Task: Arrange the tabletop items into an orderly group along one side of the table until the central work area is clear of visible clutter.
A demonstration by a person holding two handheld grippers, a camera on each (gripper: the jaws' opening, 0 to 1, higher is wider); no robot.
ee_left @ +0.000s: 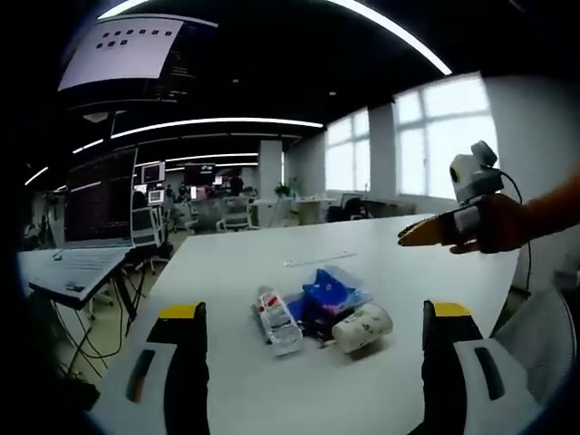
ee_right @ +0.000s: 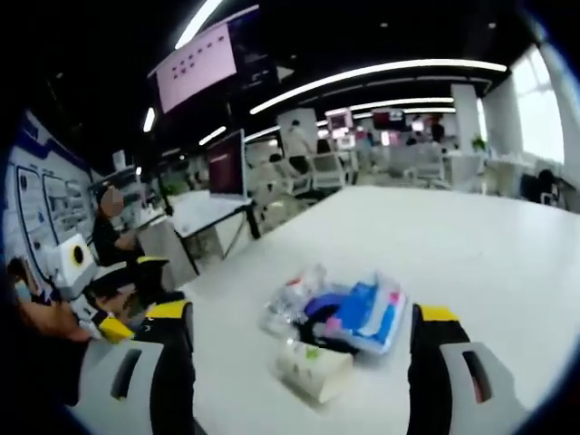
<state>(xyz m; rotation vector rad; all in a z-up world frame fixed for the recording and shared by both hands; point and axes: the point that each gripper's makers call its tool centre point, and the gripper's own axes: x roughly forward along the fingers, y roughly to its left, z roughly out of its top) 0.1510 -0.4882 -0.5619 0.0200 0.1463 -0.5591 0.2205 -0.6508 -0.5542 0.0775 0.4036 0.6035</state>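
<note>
A small heap of items lies mid-table on the white table [ee_left: 227, 272]: a clear packet with red print [ee_left: 276, 322], a blue packet [ee_left: 331, 290] and a white patterned roll [ee_left: 362, 328]. My left gripper [ee_left: 315, 310] stands open just in front of the heap, touching nothing. My right gripper [ee_left: 426, 234] hovers above the table's right side, held by a hand. In the right gripper view the clear packet [ee_right: 294, 304], blue packet [ee_right: 367, 313] and white roll [ee_right: 315, 367] sit between the jaws of the open right gripper [ee_right: 303, 314]. The left gripper [ee_right: 113, 328] shows at the left.
A thin pale strip [ee_left: 319, 260] lies farther back on the table. A second desk with a monitor [ee_left: 95, 204] stands to the left, with cables under it. Office chairs and desks [ee_right: 308, 172] lie beyond the far edge. A person [ee_right: 113, 236] sits at the left.
</note>
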